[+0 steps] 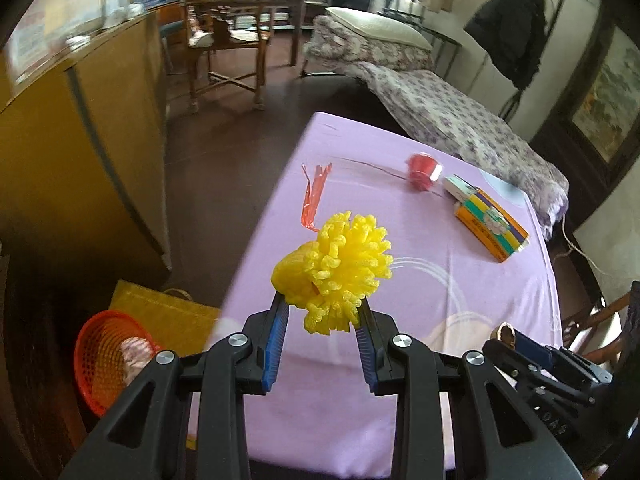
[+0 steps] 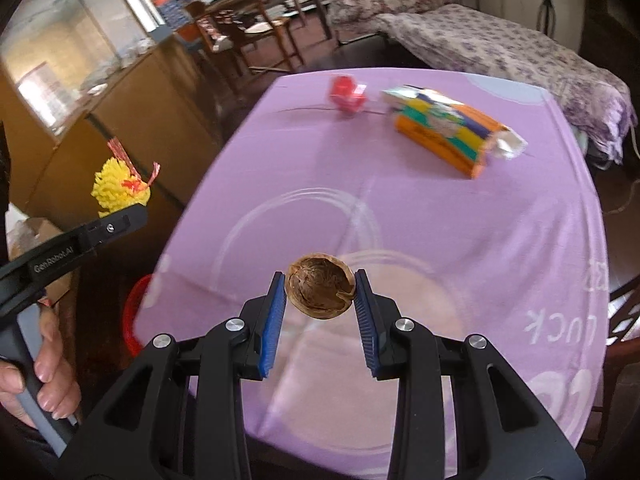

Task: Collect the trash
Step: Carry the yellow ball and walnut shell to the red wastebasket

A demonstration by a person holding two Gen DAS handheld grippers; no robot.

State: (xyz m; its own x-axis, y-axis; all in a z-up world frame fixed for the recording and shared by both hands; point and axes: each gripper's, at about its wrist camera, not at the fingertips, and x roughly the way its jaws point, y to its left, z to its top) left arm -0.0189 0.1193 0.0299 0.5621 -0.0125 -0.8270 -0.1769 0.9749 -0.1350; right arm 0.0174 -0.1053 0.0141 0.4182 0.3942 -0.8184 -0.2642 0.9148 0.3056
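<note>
Yellow foam net (image 1: 334, 270) is clamped in the left fingers (image 1: 322, 318), walnut shell (image 2: 320, 292) in the right fingers (image 2: 320, 304). Orange basket (image 1: 106, 360) sits on the floor left of the desk (image 1: 460, 264), so left's nearer.

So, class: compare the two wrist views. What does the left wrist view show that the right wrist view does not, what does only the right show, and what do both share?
Only the left wrist view shows the netted inside of the orange basket on the floor and a dark coat hanging on the wall.

Only the right wrist view shows the hollow of the walnut shell in the right gripper, and a hand on the other gripper's handle.

Both show the yellow foam net in the left gripper, the purple tablecloth, red cup and striped box.
</note>
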